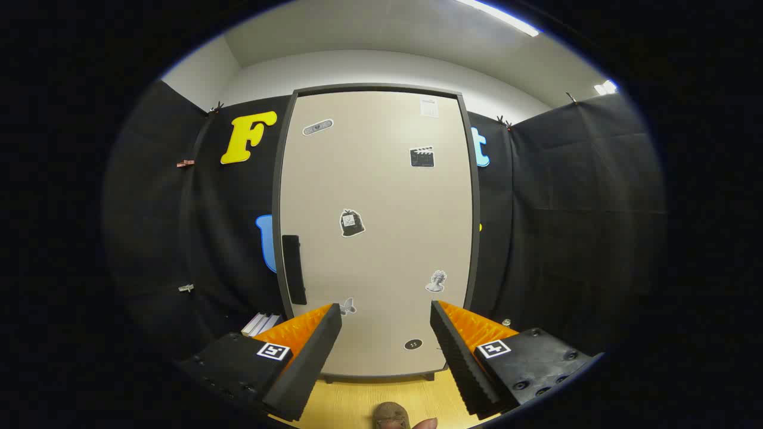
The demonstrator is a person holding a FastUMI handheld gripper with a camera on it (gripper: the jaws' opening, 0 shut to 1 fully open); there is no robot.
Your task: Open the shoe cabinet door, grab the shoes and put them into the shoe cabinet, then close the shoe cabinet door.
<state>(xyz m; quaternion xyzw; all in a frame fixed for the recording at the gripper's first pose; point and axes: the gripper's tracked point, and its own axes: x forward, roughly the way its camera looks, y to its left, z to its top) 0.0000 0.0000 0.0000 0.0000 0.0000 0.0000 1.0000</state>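
cabinet door shut, claw apart ahead of it

gripper [386, 313] held facing the shoe cabinet [377, 232], its two fingers spread wide with nothing between them; they touch nothing. the gap between the fingertips frames the lower part of the door.

cabinet: tall, pale beige front with a dark frame, standing upright against the black cloth wall. door closed, flush in its frame. a dark vertical handle [293, 269] sits on the door's left side, just beyond and above the left fingertip. several small stickers are scattered over the door face: a clapperboard sticker [422, 157] high on the right, a dark bag-shaped one [351, 223] near the middle, a pale bust figure [436, 281] just above the right fingertip, a small round dark one [413, 344] low down between the fingers. a paper label is near the top right corner; too small to read.

floor [357, 399]: light wood, showing below the cabinet and between the fingers. a brownish rounded thing [390, 414] lies on it close under the gripper, possibly the toe of a shoe; cannot tell for certain. a fingertip of a person [427, 423] pokes in beside it.

some pale flat items [262, 323], like stacked books, rest low at the cabinet's left, partly behind the left finger.
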